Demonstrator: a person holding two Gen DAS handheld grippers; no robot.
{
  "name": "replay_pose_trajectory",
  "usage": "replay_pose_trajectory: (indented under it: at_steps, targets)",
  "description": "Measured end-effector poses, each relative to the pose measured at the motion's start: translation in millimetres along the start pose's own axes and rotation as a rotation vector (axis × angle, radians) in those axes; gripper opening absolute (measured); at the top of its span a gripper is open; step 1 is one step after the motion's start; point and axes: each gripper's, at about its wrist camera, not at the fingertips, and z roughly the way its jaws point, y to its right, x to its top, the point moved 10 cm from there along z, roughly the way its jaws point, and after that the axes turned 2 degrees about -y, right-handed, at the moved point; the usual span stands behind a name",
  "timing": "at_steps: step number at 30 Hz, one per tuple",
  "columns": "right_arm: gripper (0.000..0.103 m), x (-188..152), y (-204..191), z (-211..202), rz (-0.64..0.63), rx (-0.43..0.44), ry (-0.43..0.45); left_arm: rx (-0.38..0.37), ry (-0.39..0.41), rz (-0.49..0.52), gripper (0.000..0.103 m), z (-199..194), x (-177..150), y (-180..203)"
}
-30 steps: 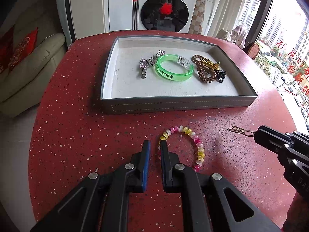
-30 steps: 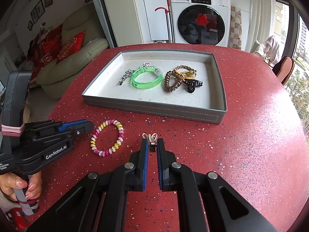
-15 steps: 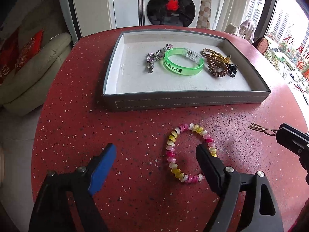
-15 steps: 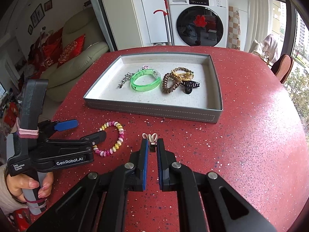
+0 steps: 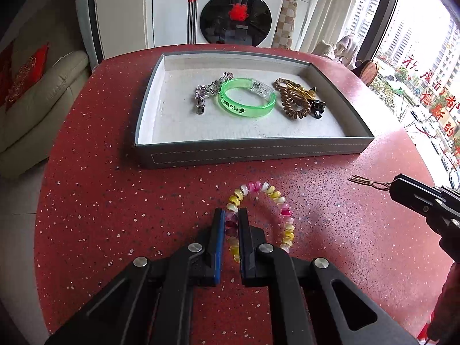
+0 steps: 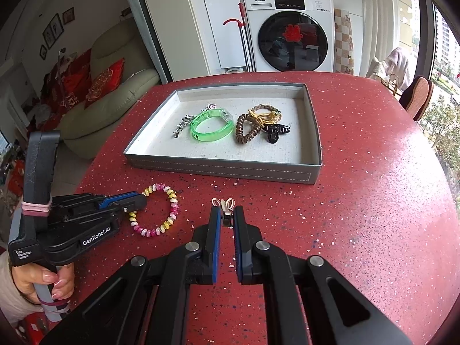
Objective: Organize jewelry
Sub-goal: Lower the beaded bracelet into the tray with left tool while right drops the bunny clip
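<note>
A spiral bracelet [image 5: 273, 194] in yellow, pink and white lies on the red table in front of the grey tray [image 5: 253, 151]. My left gripper [image 5: 231, 215] has its jaws closing tight on the loop's left side, and the pads press on it. In the right wrist view the same bracelet [image 6: 169, 198] sits at the tip of the left gripper [image 6: 138, 201]. To its right, my right gripper [image 6: 227, 212] is shut on a small clip with pale loops [image 6: 222, 202], held just above the table. The left wrist view shows that clip [image 5: 371, 183] as a thin golden pin.
Inside the tray lie a silver chain [image 5: 205, 92], a green bangle [image 5: 247, 100], a brown spiral hair tie [image 5: 290, 100] and a black clip [image 5: 316, 107]. The round speckled table [image 5: 115, 201] drops off at left towards a cream sofa [image 5: 37, 109]. A washing machine [image 5: 235, 14] stands behind.
My left gripper spread its jaws wide around the bracelet's left side, then closed on it. The right gripper has kept still with its clip.
</note>
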Motion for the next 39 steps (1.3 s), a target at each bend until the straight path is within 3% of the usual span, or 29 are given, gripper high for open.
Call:
replay_pose_trajectory:
  at_steps: [9, 20, 29, 39]
  targets:
    - [0.009, 32.0, 1.5, -15.9, 0.001, 0.006, 0.051, -0.042, 0.079, 0.001, 0.027, -34.4, 29.6, 4.8]
    - [0.009, 95.2, 10.2, -11.2, -0.019, -0.014, 0.091, -0.047, 0.125, -0.021, 0.027, -42.3, 98.8, -11.2]
    - [0.009, 137.7, 26.9, 18.3, 0.016, -0.021, 0.087, 0.013, 0.138, -0.010, 0.027, -21.0, 147.5, -25.9]
    - [0.009, 157.0, 47.9, 70.7, 0.074, -0.027, 0.051, 0.059, 0.102, -0.033, 0.027, 31.2, 164.1, -34.7]
